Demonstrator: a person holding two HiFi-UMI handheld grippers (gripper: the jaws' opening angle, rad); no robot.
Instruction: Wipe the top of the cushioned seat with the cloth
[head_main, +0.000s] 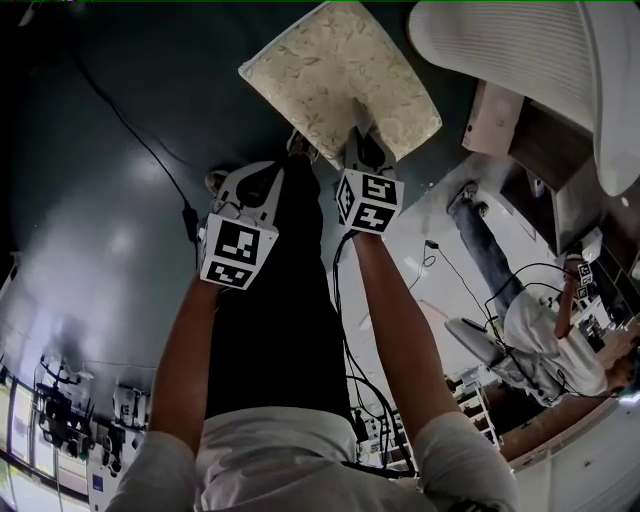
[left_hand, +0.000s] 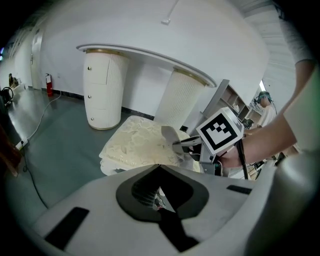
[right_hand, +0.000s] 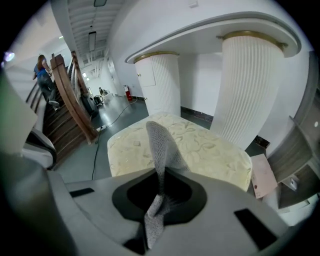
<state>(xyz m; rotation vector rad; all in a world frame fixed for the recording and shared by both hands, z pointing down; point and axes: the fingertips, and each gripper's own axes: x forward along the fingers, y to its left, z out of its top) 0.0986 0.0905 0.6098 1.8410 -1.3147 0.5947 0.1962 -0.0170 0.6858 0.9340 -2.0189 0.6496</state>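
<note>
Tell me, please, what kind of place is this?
Probably an office lobby or reception area: there is a large white curved counter on ribbed pillars, a wooden staircase and a glossy dark floor.

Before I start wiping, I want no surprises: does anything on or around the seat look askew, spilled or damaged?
Nothing much. The cushioned seat looks whole, with no spill. Only the cloth clamped in the right gripper sticks up in a fold instead of lying flat on it.

Even indoor light — fisheye edges dark, perhaps blurred.
</note>
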